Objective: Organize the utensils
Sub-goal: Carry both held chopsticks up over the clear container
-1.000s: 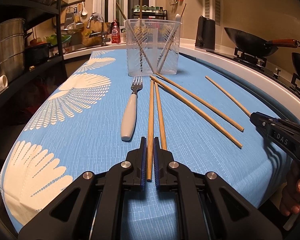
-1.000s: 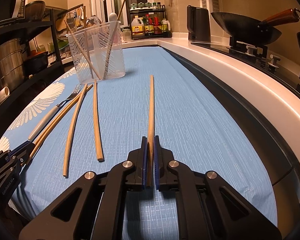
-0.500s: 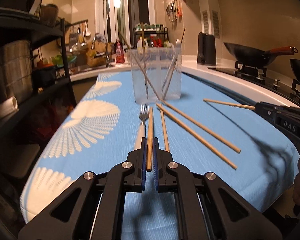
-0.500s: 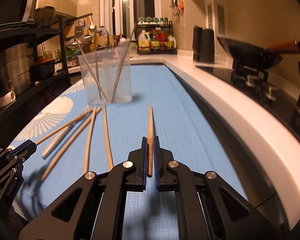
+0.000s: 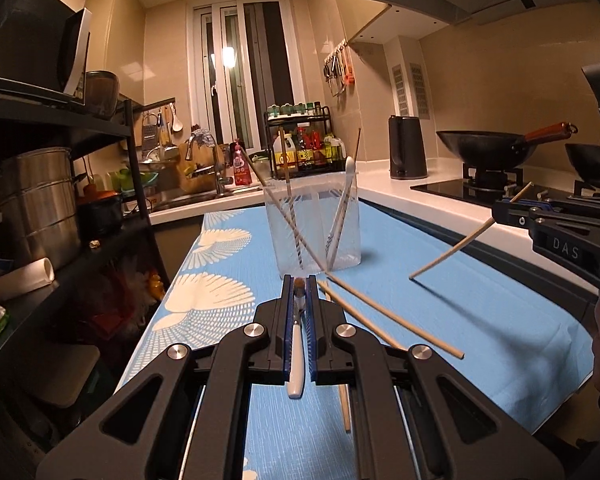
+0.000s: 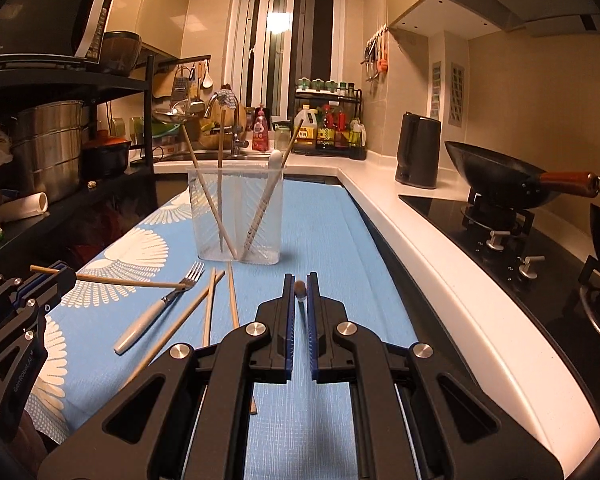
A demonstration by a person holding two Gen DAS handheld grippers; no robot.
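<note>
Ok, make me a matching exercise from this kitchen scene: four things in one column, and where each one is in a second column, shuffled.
Things:
1. fork
2. wok
3. kettle
4. chopstick in the right gripper

Places:
A. on the stove
B. held in the air, clamped
C. lying flat on the blue cloth
D. standing on the white counter

Pairs: 1-C; 2-A; 3-D; 4-B
</note>
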